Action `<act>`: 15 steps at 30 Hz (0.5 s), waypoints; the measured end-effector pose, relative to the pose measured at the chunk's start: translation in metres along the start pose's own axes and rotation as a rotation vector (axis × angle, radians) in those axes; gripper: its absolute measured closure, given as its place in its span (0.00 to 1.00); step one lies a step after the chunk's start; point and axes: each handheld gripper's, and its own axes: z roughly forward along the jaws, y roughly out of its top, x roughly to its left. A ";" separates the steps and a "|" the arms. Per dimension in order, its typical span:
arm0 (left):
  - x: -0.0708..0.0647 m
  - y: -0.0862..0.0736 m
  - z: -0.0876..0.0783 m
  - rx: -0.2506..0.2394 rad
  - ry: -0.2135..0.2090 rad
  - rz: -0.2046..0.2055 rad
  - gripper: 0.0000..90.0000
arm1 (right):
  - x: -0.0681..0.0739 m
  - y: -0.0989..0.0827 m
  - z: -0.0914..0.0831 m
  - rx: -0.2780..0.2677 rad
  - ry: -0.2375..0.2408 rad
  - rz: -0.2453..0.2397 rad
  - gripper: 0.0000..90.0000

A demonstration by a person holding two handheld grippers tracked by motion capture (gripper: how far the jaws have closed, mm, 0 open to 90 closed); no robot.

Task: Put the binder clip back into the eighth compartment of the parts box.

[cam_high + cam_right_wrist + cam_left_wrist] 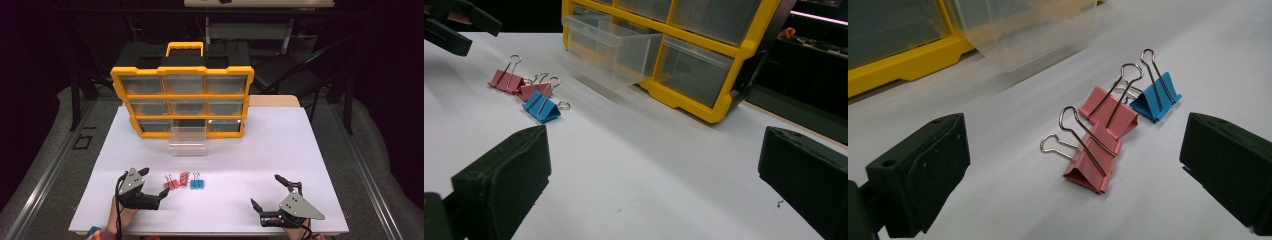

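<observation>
Left gripper sits nearest the camera at the table's front edge, jaws spread wide, nothing between them. In the left gripper view the near pink binder clip lies straight ahead between the open jaws, just beyond the tips, not touched. Behind it, a second pink clip touching or almost touching the first, then the blue clip farthest out. The three make a short row running away from the left gripper toward the right side of the table; wire handles on the near pink clip point back and up toward the camera, its folded spine crosswise to the jaws.

Right gripper is also open, empty, well apart from the row; in its own view the blue clip is the closest of the three. Left gripper is clearly the nearer one to the clips.

Beyond the clips: the clear drawer, pulled out of the yellow organizer at the bottom middle slot, resting on the table in front of it.

Judgement: next move is a short push forward by the left gripper, closing across the near pink clip's body.
</observation>
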 end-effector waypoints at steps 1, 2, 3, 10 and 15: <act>0.000 0.000 0.002 -0.002 0.001 -0.007 0.00 | 0.000 0.000 0.000 0.000 0.000 0.000 0.00; 0.000 0.001 0.003 0.002 0.002 -0.006 0.00 | 0.000 0.000 0.001 0.002 0.001 0.003 0.00; 0.001 0.001 0.004 0.005 -0.002 -0.007 0.00 | 0.000 0.000 0.001 0.002 0.001 0.003 0.00; 0.002 0.005 0.012 0.039 -0.012 -0.016 0.08 | 0.000 0.000 0.002 0.002 0.005 -0.001 0.00; 0.002 0.006 0.019 0.066 -0.031 -0.009 0.20 | -0.001 0.000 0.002 -0.001 0.005 0.000 0.00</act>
